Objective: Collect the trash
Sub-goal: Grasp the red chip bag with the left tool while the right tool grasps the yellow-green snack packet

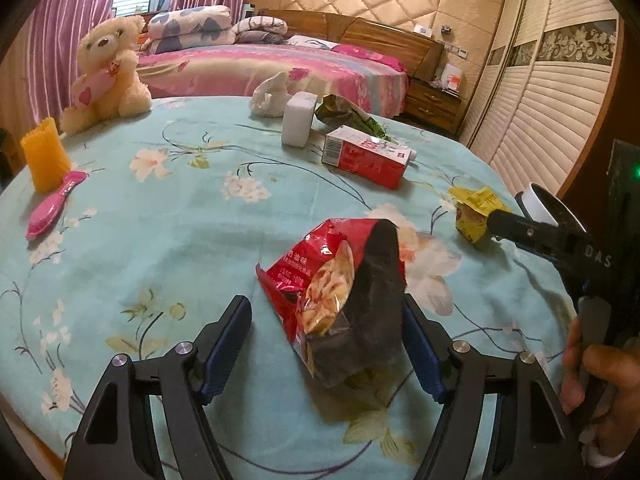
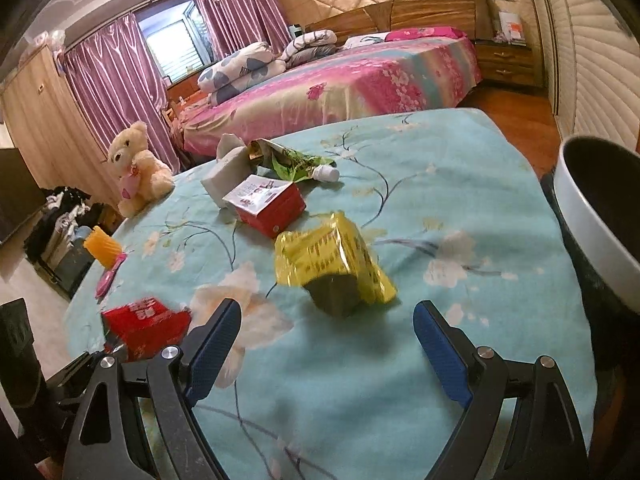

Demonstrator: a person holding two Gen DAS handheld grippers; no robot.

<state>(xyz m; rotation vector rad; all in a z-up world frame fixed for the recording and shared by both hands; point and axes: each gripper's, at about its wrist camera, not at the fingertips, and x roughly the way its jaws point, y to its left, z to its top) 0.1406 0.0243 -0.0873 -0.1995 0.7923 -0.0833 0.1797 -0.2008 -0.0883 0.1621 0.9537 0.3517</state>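
Note:
A red snack bag (image 1: 320,280) stands crumpled on the teal flowered tablecloth (image 1: 160,240). It sits between the jaws of my left gripper (image 1: 324,312), leaning on the right pad with a gap to the left pad, so the gripper is open. A yellow foil packet (image 2: 332,260) lies just ahead of my right gripper (image 2: 326,344), which is open and empty. One of its fingers (image 1: 520,226) reaches the yellow packet (image 1: 476,212) in the left wrist view. A white-rimmed dark bin (image 2: 592,216) stands at the table's right edge.
Farther back lie a red-and-white carton (image 1: 368,156), a green wrapper (image 1: 348,114), a white block (image 1: 298,118), crumpled tissue (image 1: 270,94) and a small white bottle (image 2: 326,173). A teddy bear (image 1: 108,72), orange cup (image 1: 44,160) and pink brush (image 1: 54,208) sit left.

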